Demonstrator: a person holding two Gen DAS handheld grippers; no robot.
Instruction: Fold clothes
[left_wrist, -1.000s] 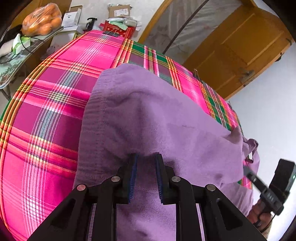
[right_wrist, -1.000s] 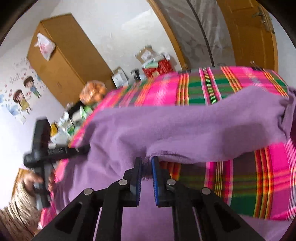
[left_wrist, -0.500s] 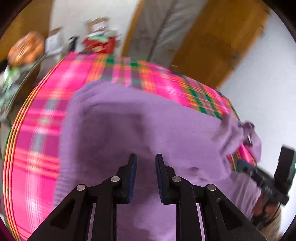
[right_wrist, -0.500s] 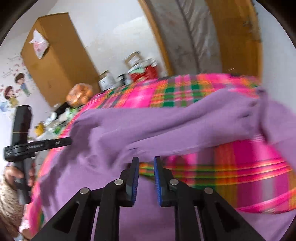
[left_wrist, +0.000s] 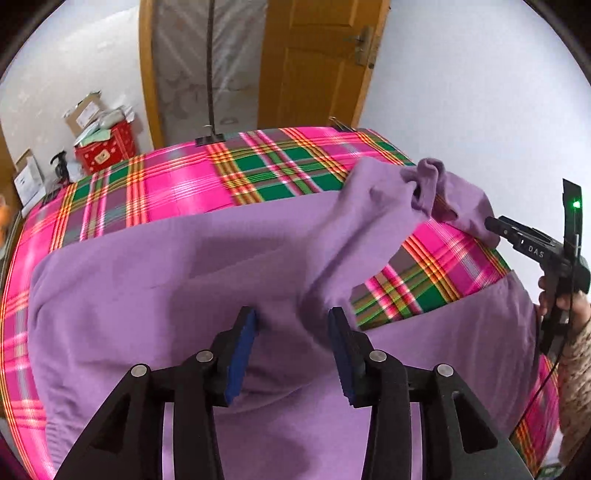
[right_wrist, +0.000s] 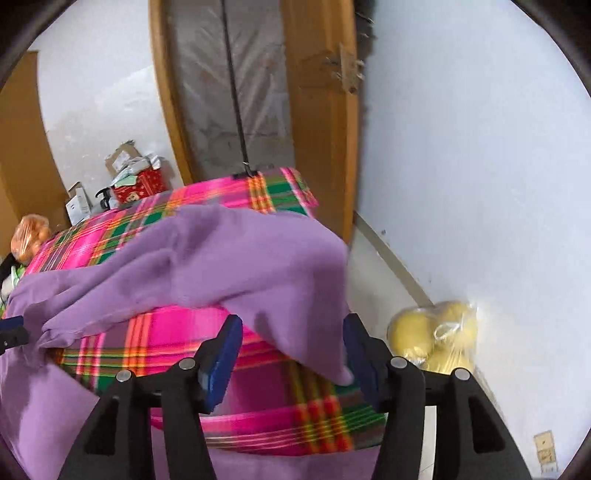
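A purple garment (left_wrist: 184, 280) lies spread on a table under a pink plaid cloth (left_wrist: 177, 184). My left gripper (left_wrist: 293, 321) hovers over the garment's near part. Its jaws are opening, and the fabric lies loose under and between the blue pads (left_wrist: 242, 350). One purple sleeve (right_wrist: 258, 266) is folded across the plaid near the table's right end. My right gripper (right_wrist: 291, 332) stands over its end with jaws opening, the sleeve's tip lying slack between them. The right gripper (left_wrist: 517, 240) also shows at the right edge of the left wrist view, beside the bunched cuff (left_wrist: 428, 181).
A black pole with a clamp (left_wrist: 210, 138) stands at the table's far edge before a wooden door (left_wrist: 314, 62). A red box (left_wrist: 105, 153) and cartons sit at the far left. A bag of yellow fruit (right_wrist: 436, 332) lies on the floor by the white wall, and a bag of oranges (right_wrist: 31, 236) at the left.
Both grippers went from shut on the purple fabric to open and let it go. Both swung across the table, and the sleeve now lies folded over the plaid.
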